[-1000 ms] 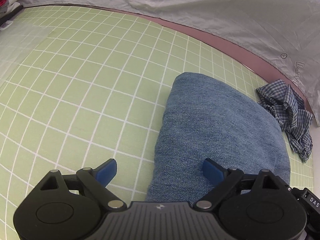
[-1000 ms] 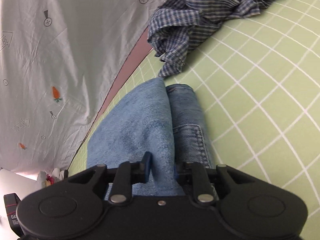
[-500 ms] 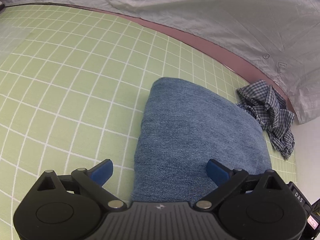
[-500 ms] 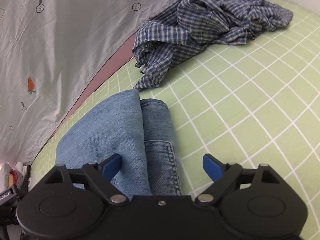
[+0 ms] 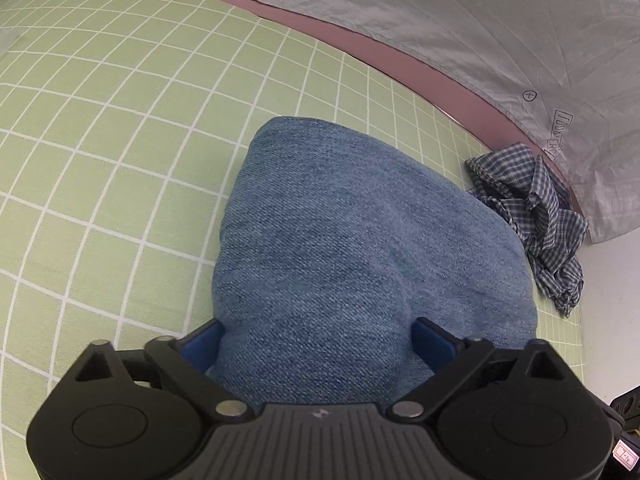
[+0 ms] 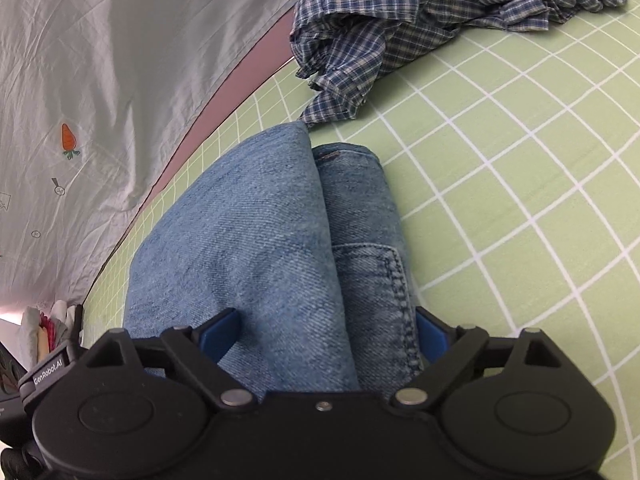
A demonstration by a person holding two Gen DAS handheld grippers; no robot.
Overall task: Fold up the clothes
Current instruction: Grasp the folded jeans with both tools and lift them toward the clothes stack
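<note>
Both tools are closing in around a folded pair of jeans on a green checked bed.

The left tool is straddling the near end of the jeans, its jaws apart and closing with the denim bulging between them; the right tool is doing the same on the side showing a stitched pocket, apparently so the bundle can be gripped through its full thickness. Whether the pads are already pressing the cloth is hard to make out, since the tool bodies are hiding the bundle's near edge. A crumpled plaid shirt is waiting at the far right beside a grey printed sheet, partly cut off.
</note>
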